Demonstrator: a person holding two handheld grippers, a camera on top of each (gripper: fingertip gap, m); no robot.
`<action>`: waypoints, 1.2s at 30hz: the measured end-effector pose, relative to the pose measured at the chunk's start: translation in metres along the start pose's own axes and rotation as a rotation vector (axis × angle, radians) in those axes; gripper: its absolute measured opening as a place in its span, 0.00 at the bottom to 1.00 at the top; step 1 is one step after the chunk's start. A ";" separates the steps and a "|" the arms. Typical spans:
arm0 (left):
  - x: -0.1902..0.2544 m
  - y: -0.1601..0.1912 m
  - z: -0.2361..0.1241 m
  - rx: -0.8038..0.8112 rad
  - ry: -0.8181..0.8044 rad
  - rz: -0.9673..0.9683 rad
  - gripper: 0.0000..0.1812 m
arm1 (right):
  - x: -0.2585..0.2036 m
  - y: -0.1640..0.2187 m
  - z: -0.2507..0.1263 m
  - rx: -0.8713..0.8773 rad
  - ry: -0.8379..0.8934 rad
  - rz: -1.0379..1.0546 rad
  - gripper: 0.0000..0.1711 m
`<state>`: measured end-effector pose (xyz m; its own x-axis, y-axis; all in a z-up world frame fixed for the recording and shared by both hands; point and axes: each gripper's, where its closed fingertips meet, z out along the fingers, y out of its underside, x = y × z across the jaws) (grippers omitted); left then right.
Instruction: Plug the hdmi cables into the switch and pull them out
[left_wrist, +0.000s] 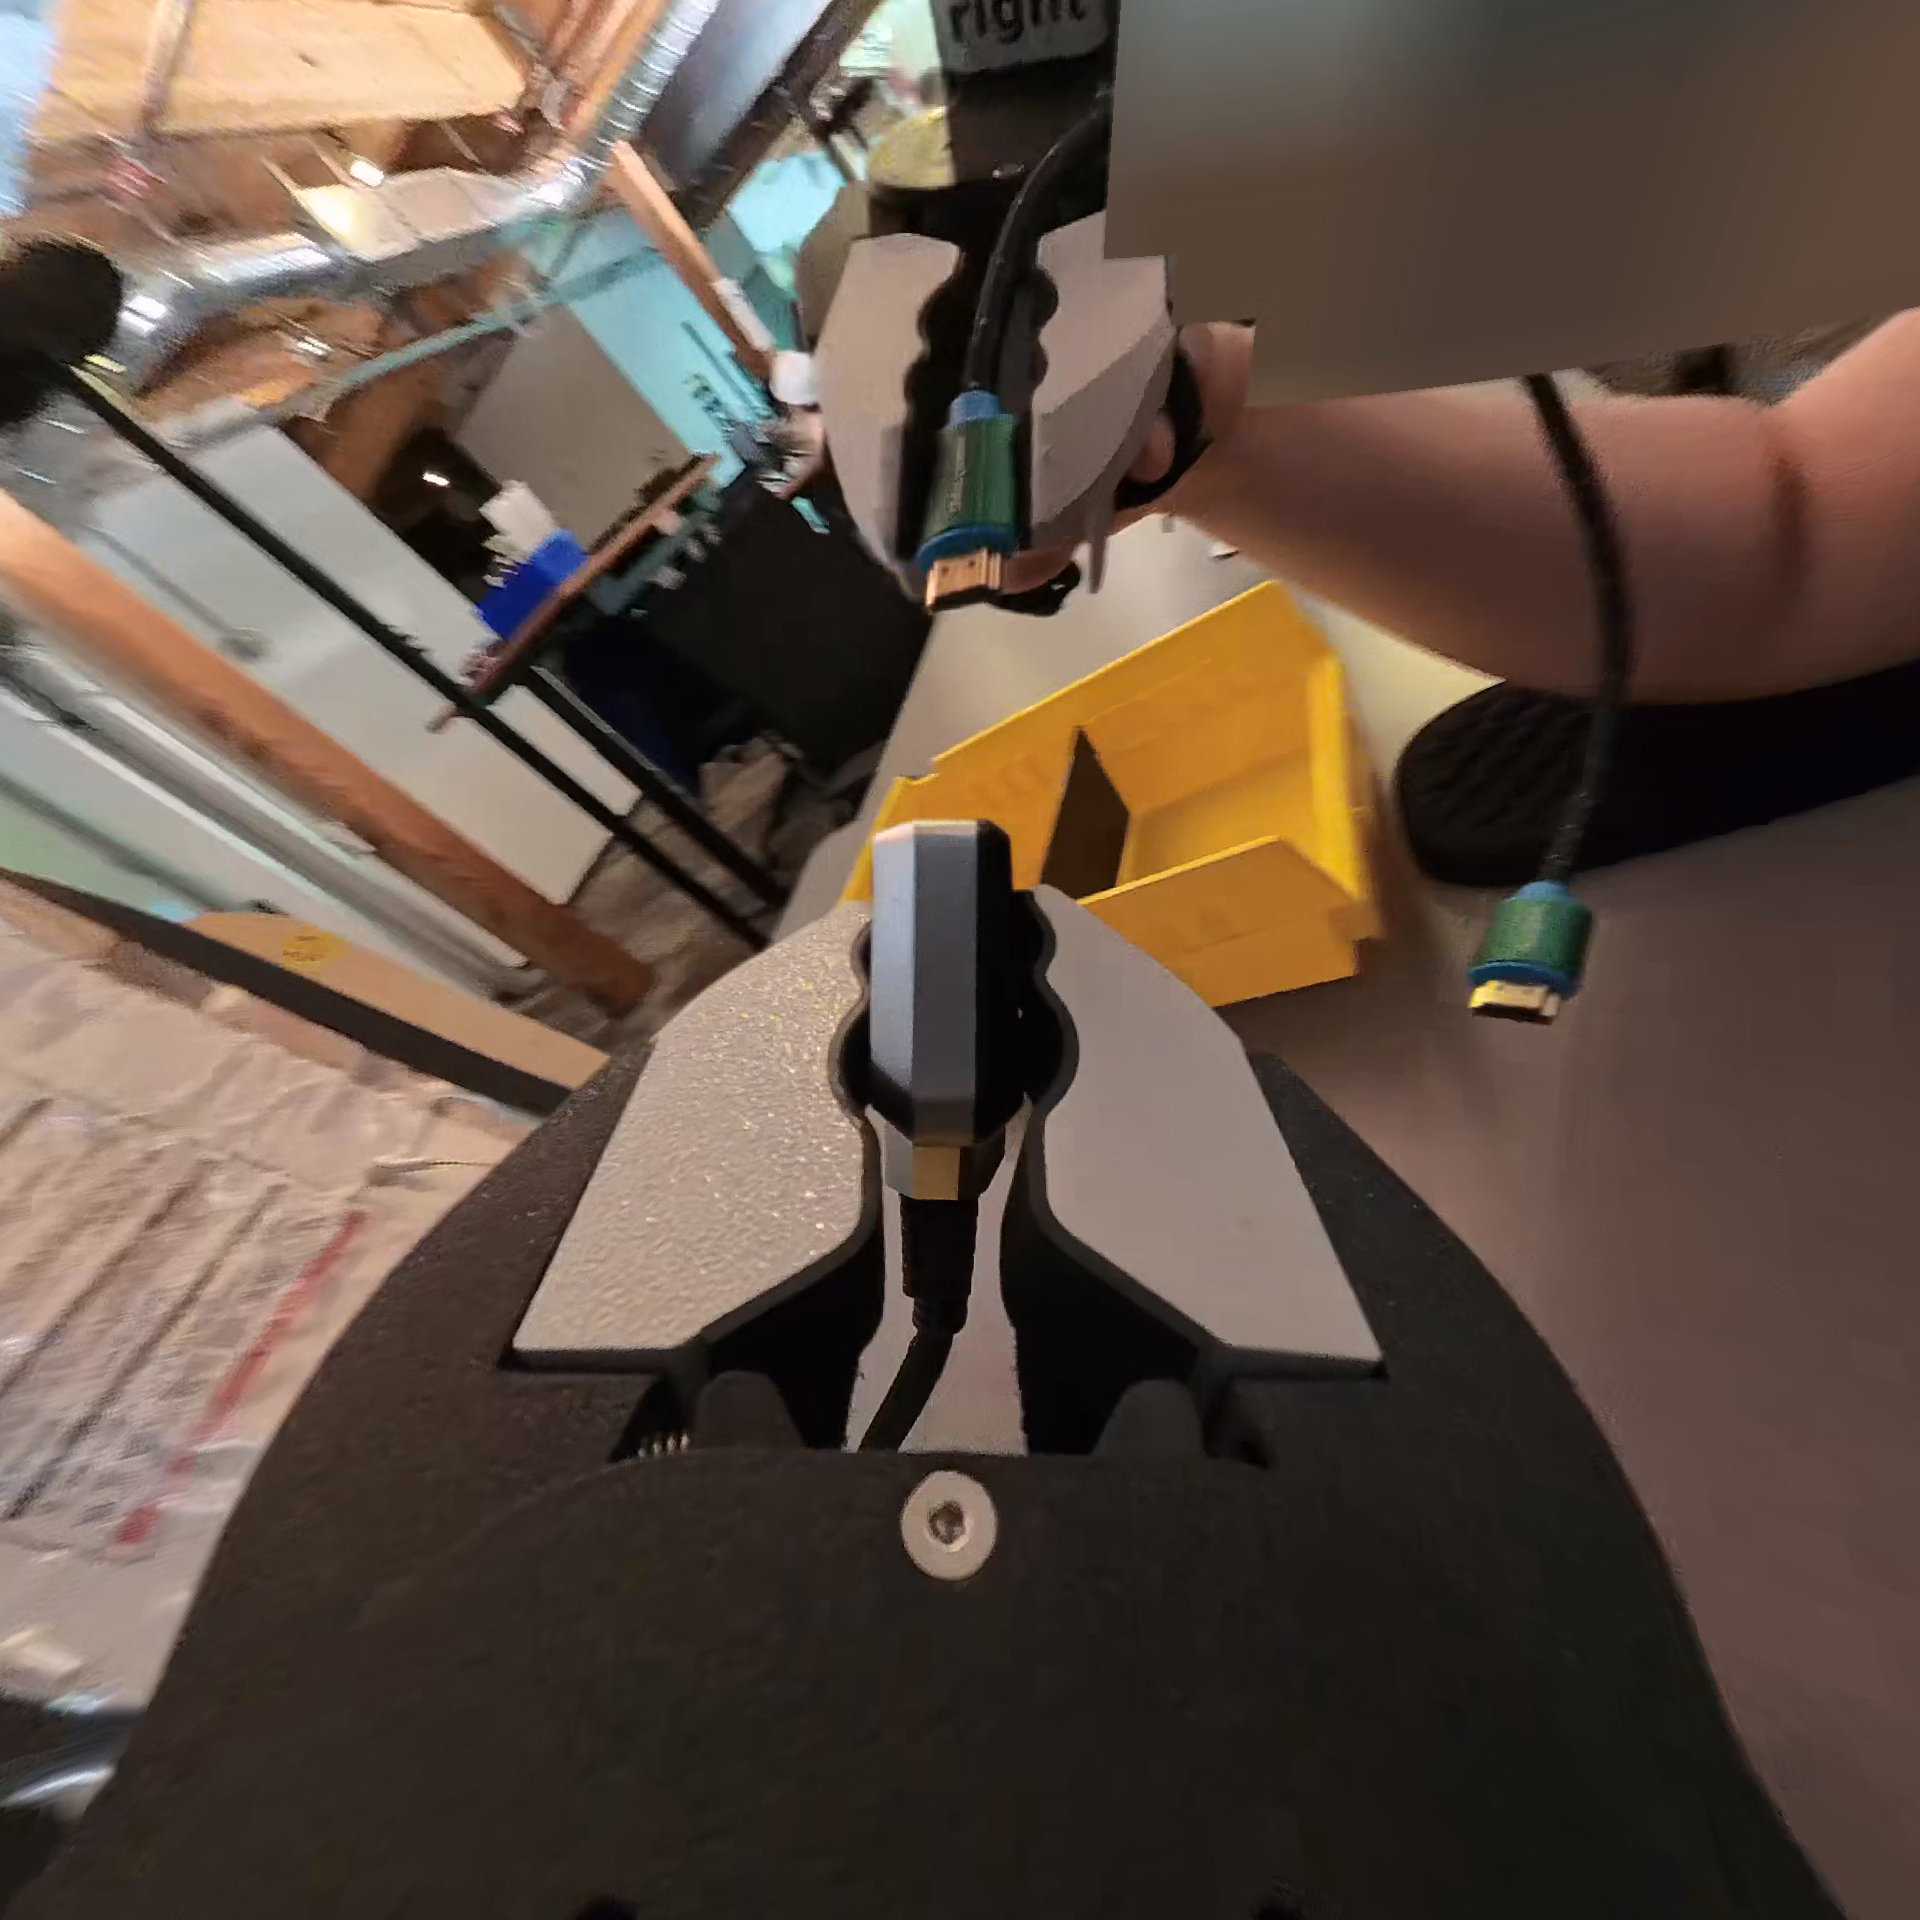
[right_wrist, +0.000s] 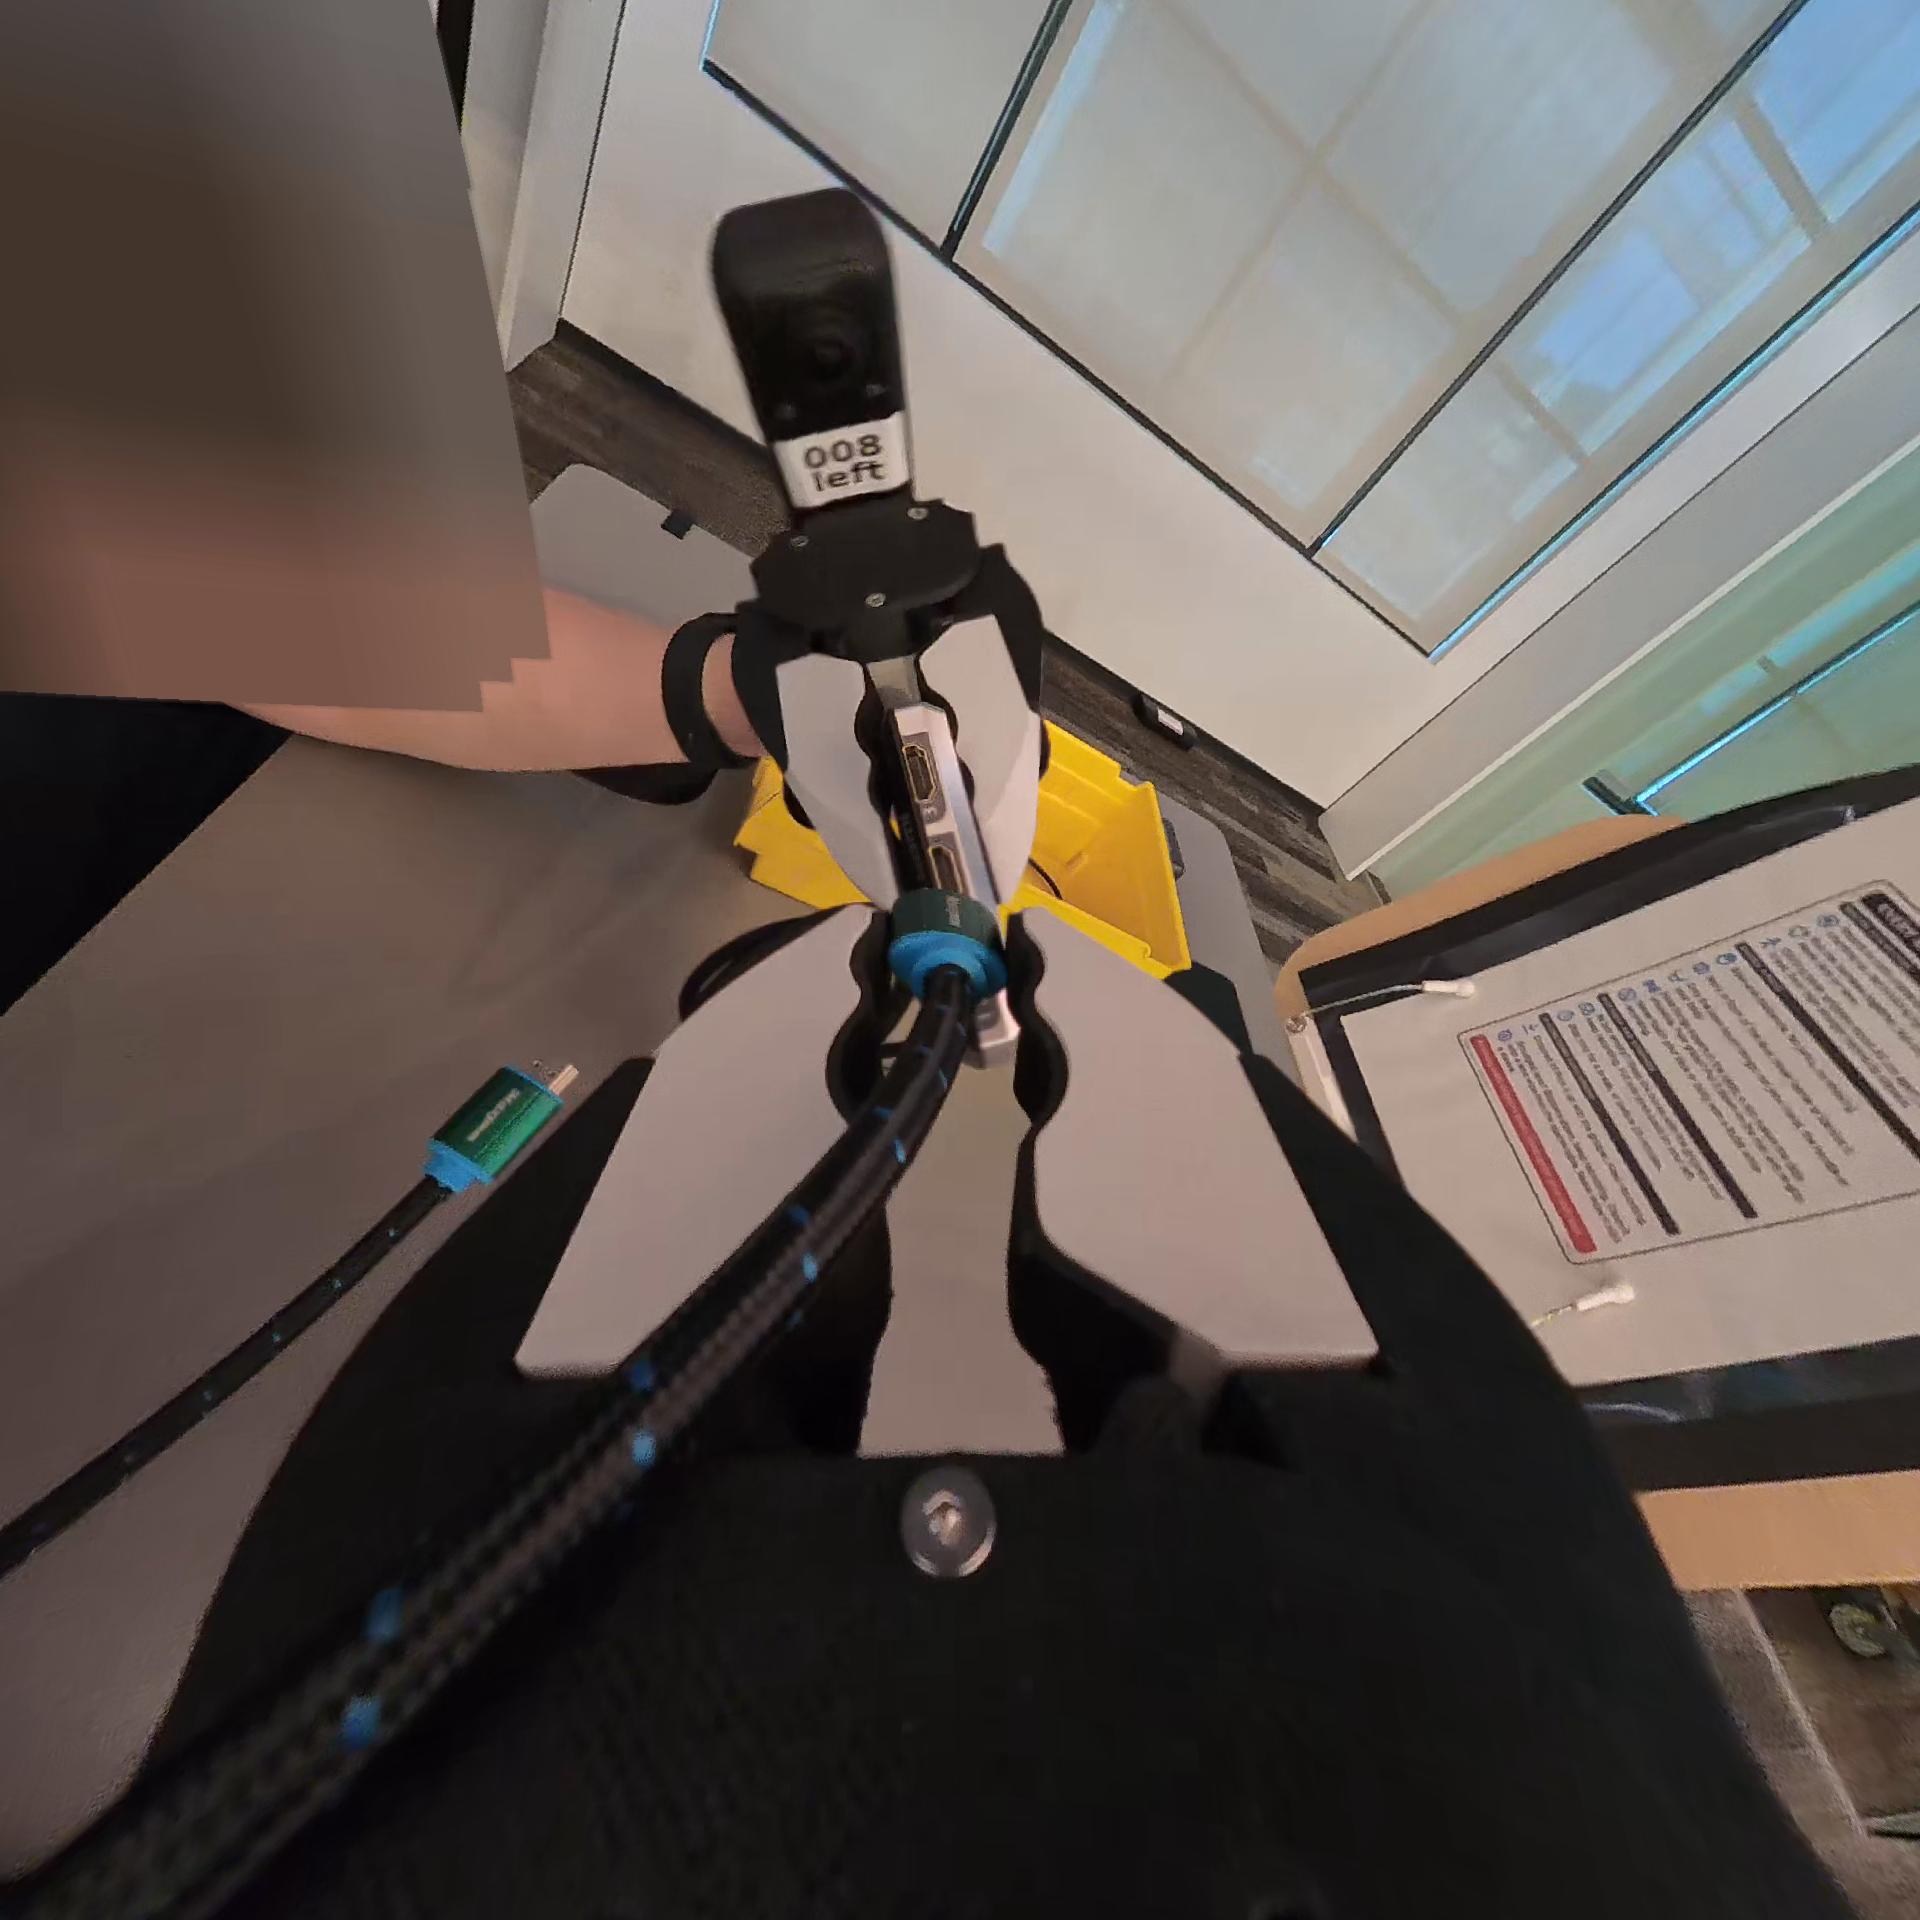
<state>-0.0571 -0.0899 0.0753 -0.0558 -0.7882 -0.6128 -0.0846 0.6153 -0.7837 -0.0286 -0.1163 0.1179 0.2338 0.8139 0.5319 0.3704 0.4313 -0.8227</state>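
Clamped between the left claw (left_wrist: 940, 997) and held off the grey surface (left_wrist: 1714, 1351), the slim grey-and-black hdmi switch (left_wrist: 935, 997) turns its two open ports toward the right claw (left_wrist: 961, 457). That claw pinches a green-and-blue hdmi plug with a gold tip (left_wrist: 961, 488), aimed at a port, apparently for insertion. A second matching plug (left_wrist: 1527, 951) lies on the surface (presumably awaiting its turn) beside a yellow plastic bin (left_wrist: 1226, 862).
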 end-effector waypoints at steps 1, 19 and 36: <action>0.004 -0.001 -0.002 0.002 0.048 -0.040 0.12 | -0.002 -0.001 0.001 0.005 -0.008 -0.018 0.13; 0.072 -0.009 -0.034 -0.019 0.955 -0.891 0.11 | -0.067 -0.006 0.028 0.120 -0.284 -0.324 0.13; 0.093 -0.018 -0.033 0.100 1.151 -0.873 0.12 | -0.071 -0.013 0.018 0.208 -0.353 -0.234 0.13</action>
<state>-0.0938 -0.1747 0.0355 -0.7820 -0.4449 0.4365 -0.4431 -0.0958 -0.8913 -0.0665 -0.1723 0.0877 -0.1682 0.7524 0.6369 0.1799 0.6587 -0.7306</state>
